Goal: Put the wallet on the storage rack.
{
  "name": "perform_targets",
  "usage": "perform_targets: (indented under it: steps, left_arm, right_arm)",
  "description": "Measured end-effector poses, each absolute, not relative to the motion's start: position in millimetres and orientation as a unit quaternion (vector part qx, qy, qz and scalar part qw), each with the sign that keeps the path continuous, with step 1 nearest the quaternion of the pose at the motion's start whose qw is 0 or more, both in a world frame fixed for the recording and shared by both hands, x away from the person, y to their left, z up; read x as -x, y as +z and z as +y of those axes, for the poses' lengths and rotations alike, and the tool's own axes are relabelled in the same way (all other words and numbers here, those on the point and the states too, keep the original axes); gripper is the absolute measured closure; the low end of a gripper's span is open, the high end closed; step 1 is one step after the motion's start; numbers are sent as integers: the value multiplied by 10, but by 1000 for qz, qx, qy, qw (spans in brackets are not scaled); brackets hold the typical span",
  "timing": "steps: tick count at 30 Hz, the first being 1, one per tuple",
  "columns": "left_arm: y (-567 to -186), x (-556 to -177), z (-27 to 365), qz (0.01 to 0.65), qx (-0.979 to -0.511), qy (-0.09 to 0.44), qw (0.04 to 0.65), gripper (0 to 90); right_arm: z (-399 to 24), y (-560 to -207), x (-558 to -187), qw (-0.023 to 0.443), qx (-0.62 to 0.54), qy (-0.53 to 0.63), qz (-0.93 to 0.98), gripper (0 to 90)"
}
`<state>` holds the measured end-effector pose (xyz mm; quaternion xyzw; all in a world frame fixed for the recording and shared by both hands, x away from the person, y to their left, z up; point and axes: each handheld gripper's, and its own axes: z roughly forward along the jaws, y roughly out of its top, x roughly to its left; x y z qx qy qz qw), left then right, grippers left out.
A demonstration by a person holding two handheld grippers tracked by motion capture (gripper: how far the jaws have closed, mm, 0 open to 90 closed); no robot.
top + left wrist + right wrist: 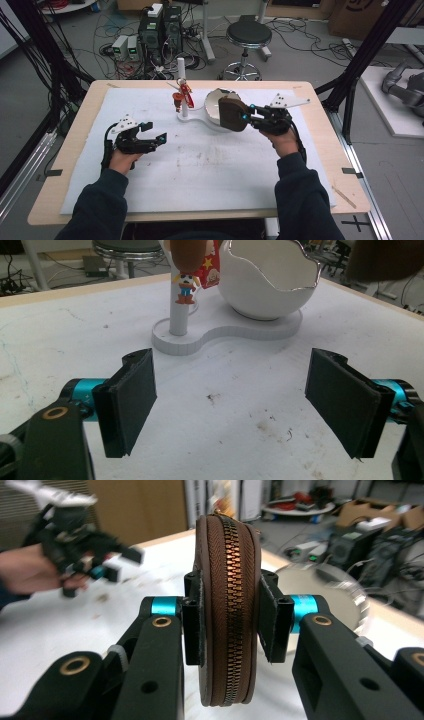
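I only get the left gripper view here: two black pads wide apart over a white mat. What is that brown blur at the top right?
Observer: A round brown zippered pouch, clamped edge-on in the right gripper.
Operator: Is it resting on anything?
Observer: No, the high view shows it held in the air beside the white bowl.
Operator: And who holds these things?
Observer: A person in dark sleeves; the left gripper in the left hand has open jaws with nothing between them.
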<state>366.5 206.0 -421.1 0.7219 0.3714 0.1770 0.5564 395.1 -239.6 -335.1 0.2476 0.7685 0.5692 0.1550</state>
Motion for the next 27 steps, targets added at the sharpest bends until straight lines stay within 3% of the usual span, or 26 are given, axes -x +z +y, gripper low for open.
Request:
perform_targets:
  steps: [10,18,27]
  left_arm:
    - [-4219,-3679,2091,384,-715,172,558,204]
    - [-4221,-3684,2098,386,-714,167,560,204]
    - [-4227,-3686,2090,387,-714,162,560,204]
  right_arm:
    - [-2174,-3221,-4448,229,-265,494,796,690]
    - [-1931,-3246,-4628,278,-235,417,833,687]
    - [-1736,-3428,-4750,274,-234,373,855,669]
